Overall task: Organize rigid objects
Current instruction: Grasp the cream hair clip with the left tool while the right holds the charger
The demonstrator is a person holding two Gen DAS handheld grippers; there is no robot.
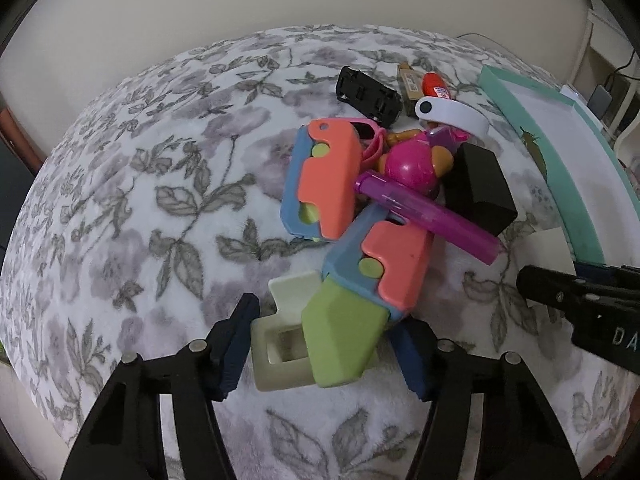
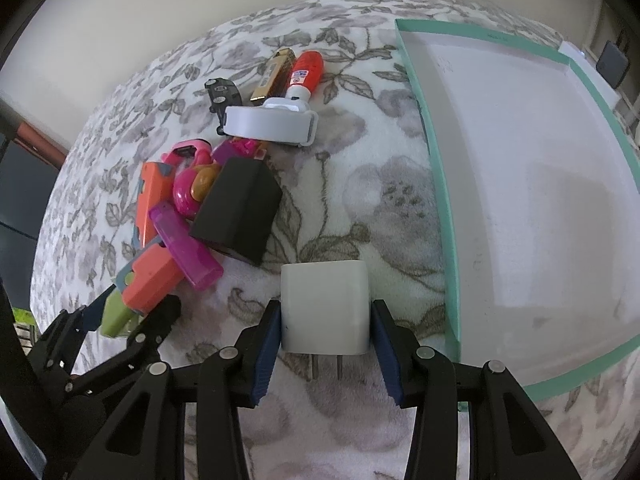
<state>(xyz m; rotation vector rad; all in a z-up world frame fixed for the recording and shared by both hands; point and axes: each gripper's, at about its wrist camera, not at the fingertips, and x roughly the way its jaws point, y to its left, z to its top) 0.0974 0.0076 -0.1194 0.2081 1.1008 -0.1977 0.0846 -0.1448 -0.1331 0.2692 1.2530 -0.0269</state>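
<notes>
My right gripper (image 2: 326, 344) is shut on a white plug adapter (image 2: 325, 304), prongs toward me, just left of the teal-rimmed white tray (image 2: 446, 216). My left gripper (image 1: 326, 350) is open around the green tip of an orange-and-blue toy (image 1: 352, 300) and a cream plastic piece (image 1: 282, 344). The pile beyond holds a second orange-and-blue toy (image 1: 324, 178), a purple lighter (image 1: 432, 216), a pink toy (image 1: 412, 168), a black box (image 1: 478, 188), a white band (image 1: 452, 114), a black toy car (image 1: 368, 94) and a red-capped tube (image 1: 436, 85).
Everything lies on a floral blanket (image 1: 140, 208). The tray (image 1: 560, 152) sits at the right. The right gripper shows in the left wrist view (image 1: 580, 300); the left gripper shows in the right wrist view (image 2: 132, 320). A brown stick (image 2: 276, 72) lies by the tube.
</notes>
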